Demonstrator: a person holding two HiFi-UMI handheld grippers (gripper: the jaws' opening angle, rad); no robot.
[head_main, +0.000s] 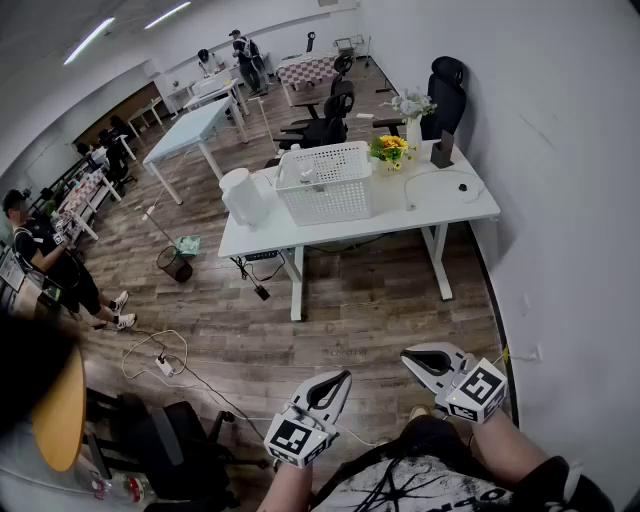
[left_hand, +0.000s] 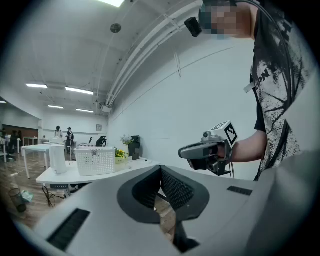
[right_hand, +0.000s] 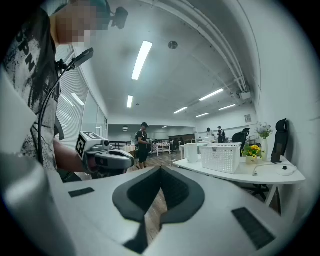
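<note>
My left gripper (head_main: 342, 378) and right gripper (head_main: 409, 357) hang in the air in front of my body, above the wooden floor, about a table's length short of a white table (head_main: 400, 215). Both are shut, with nothing between the jaws. In the left gripper view its jaws (left_hand: 161, 169) meet at the tips, and the right gripper (left_hand: 205, 150) shows beside them. From the right gripper view its own jaws (right_hand: 160, 169) are likewise closed, and the left gripper (right_hand: 107, 159) floats to the left. On the table stand a white mesh basket (head_main: 325, 183) and a white cylindrical container (head_main: 243, 197).
Yellow flowers (head_main: 390, 148), a vase of white flowers (head_main: 414, 110), a dark box (head_main: 442, 152) and a cabled mouse (head_main: 462, 186) share the table. Black chairs (head_main: 325, 125) stand behind it. A bin (head_main: 175, 263), a power strip with cables (head_main: 163, 366), a seated person (head_main: 50, 262), a round wooden table (head_main: 58, 410); the wall is close on the right.
</note>
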